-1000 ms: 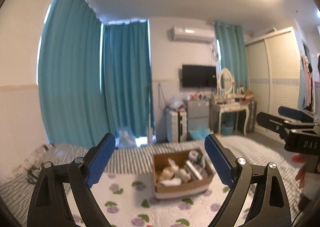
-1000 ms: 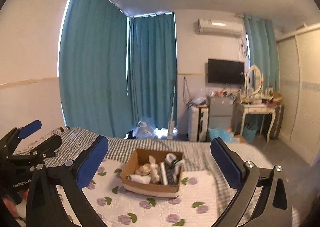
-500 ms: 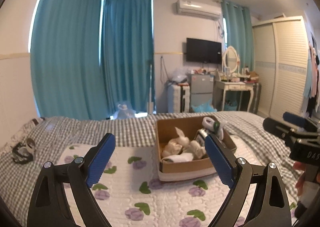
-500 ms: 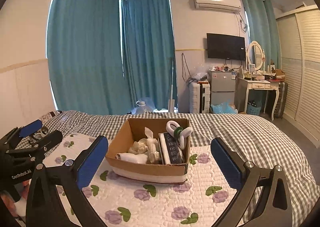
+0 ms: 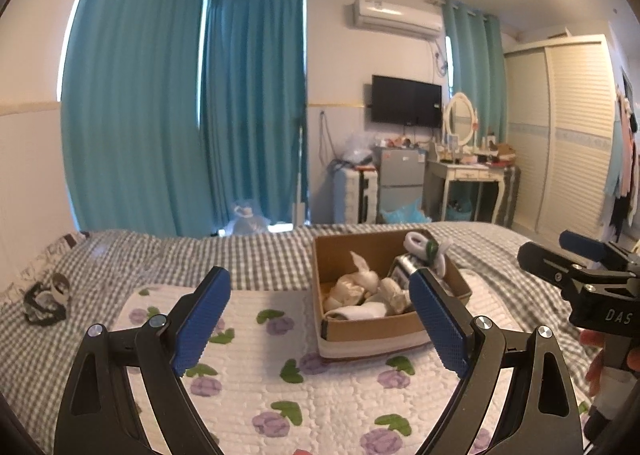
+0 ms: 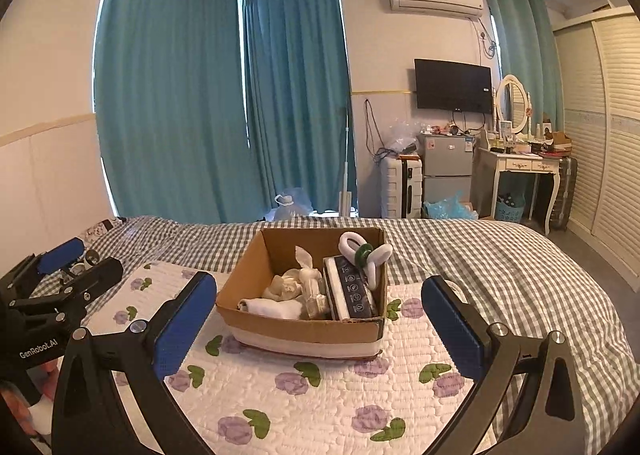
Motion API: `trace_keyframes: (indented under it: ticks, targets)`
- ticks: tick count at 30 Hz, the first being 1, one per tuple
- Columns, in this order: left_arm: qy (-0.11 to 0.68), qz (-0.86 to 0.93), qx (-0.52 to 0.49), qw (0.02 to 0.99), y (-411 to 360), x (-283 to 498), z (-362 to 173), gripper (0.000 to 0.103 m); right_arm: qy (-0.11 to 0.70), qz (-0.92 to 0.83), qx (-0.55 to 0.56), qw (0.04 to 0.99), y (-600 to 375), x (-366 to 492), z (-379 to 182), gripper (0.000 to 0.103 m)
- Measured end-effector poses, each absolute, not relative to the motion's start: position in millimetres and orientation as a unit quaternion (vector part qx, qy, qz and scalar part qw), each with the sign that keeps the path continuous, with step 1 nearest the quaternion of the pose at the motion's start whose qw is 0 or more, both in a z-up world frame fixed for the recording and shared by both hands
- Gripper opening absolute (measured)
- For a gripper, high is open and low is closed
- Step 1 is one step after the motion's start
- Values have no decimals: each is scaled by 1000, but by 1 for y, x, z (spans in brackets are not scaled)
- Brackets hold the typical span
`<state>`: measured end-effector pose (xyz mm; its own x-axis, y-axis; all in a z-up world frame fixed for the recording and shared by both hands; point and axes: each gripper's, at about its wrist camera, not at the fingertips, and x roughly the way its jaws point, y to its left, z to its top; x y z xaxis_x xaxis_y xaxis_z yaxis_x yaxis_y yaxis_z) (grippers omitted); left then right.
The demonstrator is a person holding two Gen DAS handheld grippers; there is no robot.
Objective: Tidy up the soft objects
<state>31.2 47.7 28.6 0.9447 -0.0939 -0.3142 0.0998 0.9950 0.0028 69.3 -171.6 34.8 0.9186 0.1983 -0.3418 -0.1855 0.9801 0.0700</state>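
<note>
A cardboard box (image 6: pixel 280 325) stands on a white quilt with purple flowers (image 6: pixel 304 407) on the bed; it also shows in the left wrist view (image 5: pixel 372 329). It holds cream soft toys (image 6: pixel 288 285), a folded white cloth (image 6: pixel 276 307), a dark flat pack (image 6: pixel 354 293) and a white-and-green looped item (image 6: pixel 364 253). My right gripper (image 6: pixel 320 319) is open and empty, a little short of the box. My left gripper (image 5: pixel 320 315) is open and empty, with the box ahead to its right. Each gripper shows at the edge of the other's view.
A grey checked bedspread (image 6: pixel 500 263) covers the bed. A dark small bundle (image 5: pixel 44 301) lies at the bed's left side. Beyond the bed stand teal curtains (image 6: pixel 224 115), a small fridge (image 6: pixel 444 171), a dressing table (image 6: pixel 520 171) and a wardrobe (image 6: pixel 608 135).
Both grippers have tilted down and come nearer the bed, so the box now looks larger and closer. Both stay open and empty.
</note>
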Motion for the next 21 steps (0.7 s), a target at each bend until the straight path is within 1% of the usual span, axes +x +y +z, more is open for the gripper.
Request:
trace_keyframes:
  ticks: [10, 21]
  targets:
    - [165, -53, 1, 985, 48, 35, 28, 92, 177, 97, 14, 979, -169, 70, 36, 103]
    - [173, -58, 14, 983, 40, 40, 23, 92, 185, 96, 5, 978, -163, 73, 31, 103]
